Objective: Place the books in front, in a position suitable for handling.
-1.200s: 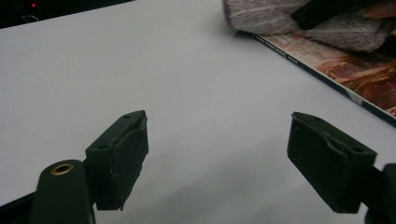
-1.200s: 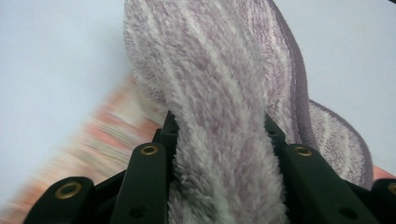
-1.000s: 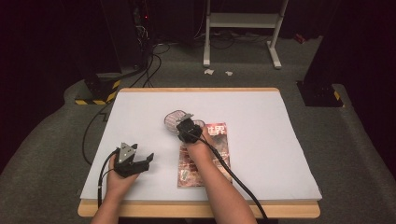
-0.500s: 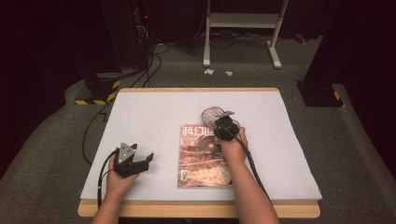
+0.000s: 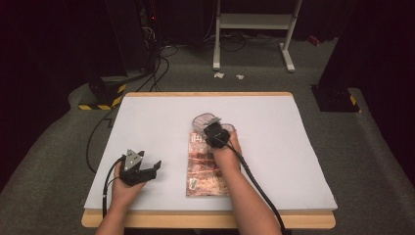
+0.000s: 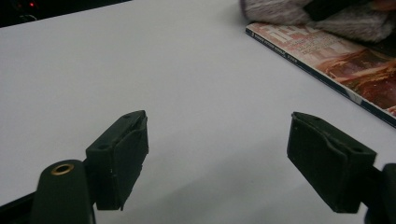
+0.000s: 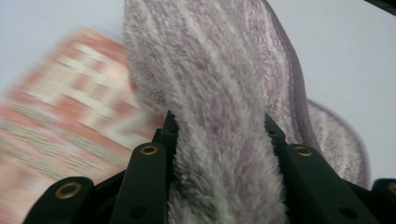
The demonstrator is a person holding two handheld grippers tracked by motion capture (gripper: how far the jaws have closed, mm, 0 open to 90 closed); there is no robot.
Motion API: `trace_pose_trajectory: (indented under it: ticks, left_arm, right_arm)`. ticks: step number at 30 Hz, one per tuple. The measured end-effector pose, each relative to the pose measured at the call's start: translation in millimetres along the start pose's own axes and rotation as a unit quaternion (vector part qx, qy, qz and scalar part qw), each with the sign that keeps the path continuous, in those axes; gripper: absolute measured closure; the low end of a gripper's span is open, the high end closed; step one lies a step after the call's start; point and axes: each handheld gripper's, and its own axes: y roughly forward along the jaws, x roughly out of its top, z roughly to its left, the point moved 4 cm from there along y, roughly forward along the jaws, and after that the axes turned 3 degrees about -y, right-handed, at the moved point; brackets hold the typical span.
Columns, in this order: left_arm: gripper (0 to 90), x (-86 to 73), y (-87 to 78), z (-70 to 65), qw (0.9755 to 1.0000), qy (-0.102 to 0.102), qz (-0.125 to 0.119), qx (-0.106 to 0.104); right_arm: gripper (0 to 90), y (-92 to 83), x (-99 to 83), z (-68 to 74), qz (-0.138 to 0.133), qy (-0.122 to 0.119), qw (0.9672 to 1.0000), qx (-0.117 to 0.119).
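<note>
1. A magazine (image 5: 205, 164) lies flat on the white bench (image 5: 293, 147), its long side running away from the person, a little toward the near edge from the bench's middle. Its cover is red and orange, with large pale letters at the far end.
2. The right claw (image 5: 214, 131) sits over the far end of the magazine, held by the person's right hand (image 5: 226, 149), whose forearm crosses the magazine's right half.
3. The right claw is clamped on a fuzzy grey-pink slipper (image 5: 205, 121). In the right gripper view the slipper (image 7: 219, 107) is squeezed between the 2 black jaws and rises up out of them, the blurred magazine (image 7: 70, 121) behind it to the left.
4. In the high view the slipper extends past the magazine's far edge onto the white surface. A second fuzzy rounded piece (image 5: 228, 128) shows just right of the claw; whether it is another slipper or part of the same one cannot be told.
5. The left claw (image 5: 147, 171) is well to the left of the magazine, near the bench's front edge, held by the left hand (image 5: 125, 188). A grey 3-cornered plate (image 5: 132, 158) sits on top.
6. The left claw (image 6: 233, 163) has its jaws spread wide apart with nothing between them, just above the bare bench (image 6: 163, 70). The magazine's spine (image 6: 317, 70) runs across that view's upper right, with the slipper's fur (image 6: 280, 11) at its far end.
</note>
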Motion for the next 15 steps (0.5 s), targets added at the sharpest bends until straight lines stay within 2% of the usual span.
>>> trace_pose_trajectory:
  ticks: [1,3,4,5,6,8,11,15]
  left_arm:
    - [20.7,0.0,0.0,0.2,1.0000,0.001,0.000,0.000]
    - [20.7,0.0,0.0,0.1,1.0000,0.000,0.000,0.000]
    - [20.7,0.0,0.0,0.2,1.0000,0.001,0.000,0.000]
    - [20.7,0.0,0.0,0.2,1.0000,0.000,0.000,-0.001]
    - [20.7,0.0,0.0,0.2,1.0000,0.000,0.000,-0.001]
    - [20.7,0.0,-0.1,0.2,1.0000,0.000,0.000,-0.002]
    - [20.7,0.0,-0.2,0.2,1.0000,-0.001,-0.001,-0.002]
    - [20.7,-0.1,-0.4,0.2,1.0000,0.001,-0.001,-0.002]
  right_arm:
    - [65.1,0.0,0.0,0.0,0.000,0.000,1.0000,0.000]
    - [65.1,2.4,8.9,19.8,-0.008,-0.009,0.9998,0.019]
    - [64.9,3.7,16.3,36.9,-0.015,-0.016,0.9988,0.043]
    - [64.9,3.7,16.3,36.9,-0.015,-0.016,0.9988,0.043]
    - [64.9,4.0,19.2,44.3,-0.018,-0.021,0.9982,0.054]
    - [64.8,3.8,22.6,53.6,-0.018,-0.038,0.9976,0.055]
    - [64.8,3.6,21.4,49.7,-0.017,-0.034,0.9976,0.058]
    - [64.9,0.8,9.3,22.4,-0.005,-0.022,0.9993,0.031]
